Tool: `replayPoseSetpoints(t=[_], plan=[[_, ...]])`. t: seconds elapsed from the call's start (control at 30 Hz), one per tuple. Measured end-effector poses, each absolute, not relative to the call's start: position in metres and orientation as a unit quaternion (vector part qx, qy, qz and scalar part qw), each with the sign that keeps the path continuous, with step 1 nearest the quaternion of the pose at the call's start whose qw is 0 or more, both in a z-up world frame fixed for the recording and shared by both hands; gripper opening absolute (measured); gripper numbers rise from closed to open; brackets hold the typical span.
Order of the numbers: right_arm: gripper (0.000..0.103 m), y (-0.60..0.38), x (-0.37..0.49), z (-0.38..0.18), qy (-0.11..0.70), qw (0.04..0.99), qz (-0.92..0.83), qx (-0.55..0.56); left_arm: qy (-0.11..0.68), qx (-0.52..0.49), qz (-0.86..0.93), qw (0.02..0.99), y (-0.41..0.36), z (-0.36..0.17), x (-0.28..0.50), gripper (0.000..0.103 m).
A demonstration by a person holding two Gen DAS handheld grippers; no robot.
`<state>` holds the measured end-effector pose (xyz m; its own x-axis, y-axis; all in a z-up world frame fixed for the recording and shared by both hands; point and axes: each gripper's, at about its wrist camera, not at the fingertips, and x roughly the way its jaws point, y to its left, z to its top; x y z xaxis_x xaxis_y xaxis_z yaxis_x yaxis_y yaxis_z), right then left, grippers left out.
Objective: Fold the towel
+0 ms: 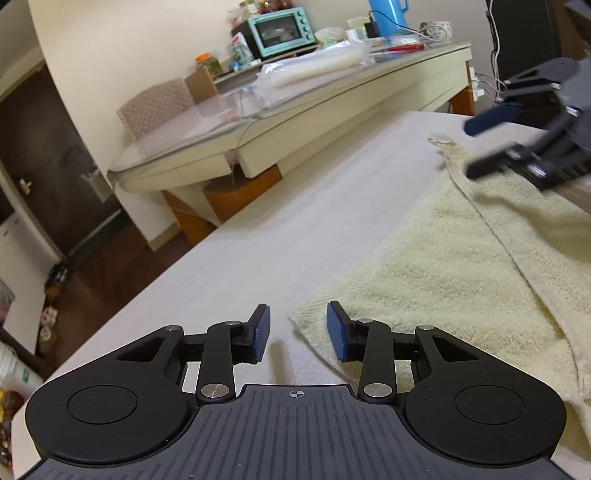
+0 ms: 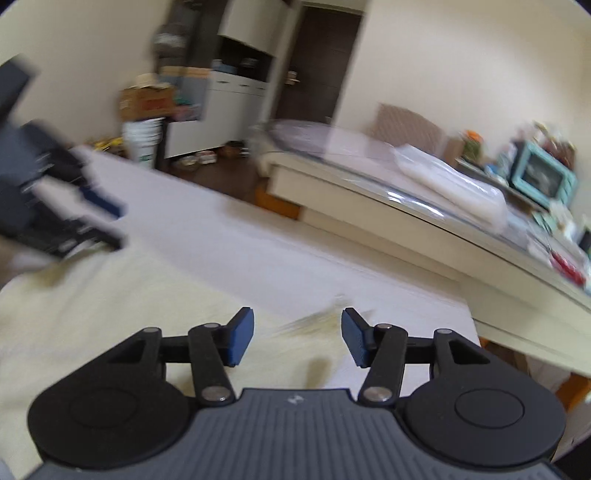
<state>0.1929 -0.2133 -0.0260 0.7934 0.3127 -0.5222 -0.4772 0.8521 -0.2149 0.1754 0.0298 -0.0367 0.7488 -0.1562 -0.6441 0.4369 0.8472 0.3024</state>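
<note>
Towel (image 1: 461, 258) lies cream and partly folded over on the white table (image 1: 258, 229), both grippers spread and empty at its corners, so left gripper (image 1: 297, 334) and right gripper (image 2: 297, 338) should each pinch a corner squarely before lifting together.

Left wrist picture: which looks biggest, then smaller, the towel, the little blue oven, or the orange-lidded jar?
1. towel, though it lies nearest the camera.
2. blue oven, far back.
3. orange-lidded jar, far back.
</note>
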Motion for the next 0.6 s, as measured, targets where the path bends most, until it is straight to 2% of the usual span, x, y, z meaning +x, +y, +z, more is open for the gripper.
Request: replayPoseSetpoints(t=[0.07, 0.13, 0.23, 0.3, 0.33, 0.43, 0.5, 0.6], plan=[[0.057, -0.214, 0.206, -0.028, 0.258, 0.93, 0.207, -0.163, 0.331, 0.199, -0.166, 0.908, 0.034, -0.034, 0.18, 0.036], [0.057, -0.214, 0.214, -0.031, 0.265, 0.928, 0.206, -0.163, 0.348, 0.164, -0.172, 0.907, 0.041, -0.031, 0.182, 0.04], [0.057, -0.214, 0.215, -0.034, 0.263, 0.927, 0.208, -0.168, 0.358, 0.144, -0.175, 0.906, 0.045, -0.03, 0.182, 0.04], [0.057, -0.216, 0.215, -0.035, 0.261, 0.928, 0.209, -0.166, 0.359, 0.148, -0.178, 0.904, 0.043, -0.03, 0.181, 0.033], [0.057, -0.216, 0.214, -0.036, 0.261, 0.928, 0.209, -0.167, 0.36, 0.149, -0.182, 0.903, 0.04, -0.03, 0.181, 0.025], [0.055, -0.219, 0.212, -0.036, 0.262, 0.928, 0.208, -0.165, 0.368, 0.141, -0.185, 0.9, 0.037, -0.029, 0.182, 0.015], [0.055, -0.22, 0.214, -0.034, 0.266, 0.927, 0.21, -0.16, 0.371, 0.132, -0.184, 0.901, 0.037, -0.03, 0.181, 0.011], [0.046, -0.223, 0.214, -0.036, 0.274, 0.924, 0.216, -0.154, 0.362, 0.136, -0.181, 0.905, 0.036, -0.031, 0.177, 0.008]])
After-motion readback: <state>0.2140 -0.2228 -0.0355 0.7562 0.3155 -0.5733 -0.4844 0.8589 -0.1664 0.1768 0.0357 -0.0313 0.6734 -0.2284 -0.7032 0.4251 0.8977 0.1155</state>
